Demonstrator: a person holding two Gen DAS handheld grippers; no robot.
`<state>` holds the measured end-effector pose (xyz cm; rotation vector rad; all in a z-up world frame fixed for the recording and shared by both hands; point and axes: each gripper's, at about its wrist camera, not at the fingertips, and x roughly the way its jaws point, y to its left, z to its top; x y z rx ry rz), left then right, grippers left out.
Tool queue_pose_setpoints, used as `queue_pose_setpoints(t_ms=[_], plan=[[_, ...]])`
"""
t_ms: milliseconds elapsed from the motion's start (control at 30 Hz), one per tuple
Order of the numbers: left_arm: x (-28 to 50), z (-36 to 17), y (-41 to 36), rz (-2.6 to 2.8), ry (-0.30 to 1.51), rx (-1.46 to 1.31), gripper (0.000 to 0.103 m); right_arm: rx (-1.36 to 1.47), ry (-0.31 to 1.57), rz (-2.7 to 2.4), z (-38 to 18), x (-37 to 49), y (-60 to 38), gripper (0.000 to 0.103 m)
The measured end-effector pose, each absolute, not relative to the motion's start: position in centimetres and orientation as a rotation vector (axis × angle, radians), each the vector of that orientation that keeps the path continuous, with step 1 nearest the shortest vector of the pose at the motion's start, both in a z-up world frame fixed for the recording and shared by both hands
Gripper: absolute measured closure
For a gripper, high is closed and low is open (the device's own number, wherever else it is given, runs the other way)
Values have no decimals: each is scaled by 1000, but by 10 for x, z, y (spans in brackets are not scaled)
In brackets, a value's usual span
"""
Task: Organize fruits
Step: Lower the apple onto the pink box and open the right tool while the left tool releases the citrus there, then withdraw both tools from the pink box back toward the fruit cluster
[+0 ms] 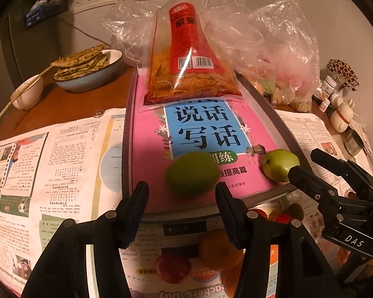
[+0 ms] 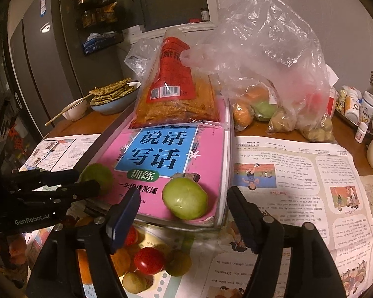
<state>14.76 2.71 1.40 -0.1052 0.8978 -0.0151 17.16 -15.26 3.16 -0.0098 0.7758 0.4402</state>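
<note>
Early stage: both your left tongs [image 1: 181, 196] and right tongs [image 2: 184, 201] gape empty; two green fruits [image 2: 185, 198] ahead on the book [image 2: 161, 154], others [image 2: 149, 260] below.

Straight ahead of our fingers we see a pink book [image 1: 206, 149] lying in a grey tray [image 1: 128, 134], with a red-labelled snack bag [image 1: 191, 57] leaning on its far end. Off to the fingers' left, newspaper [image 1: 49, 164] covers the table, and beyond it sits a bowl of flatbreads [image 1: 87, 67]. Far right, past the fingers, small white bottles [image 2: 360, 106] stand together.
</note>
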Motion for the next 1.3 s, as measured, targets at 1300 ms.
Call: queue_pose_setpoints(t_ms=[1300], plan=[[90, 61, 39, -24, 780, -185, 25, 20, 686, 432, 66, 124, -174, 15]])
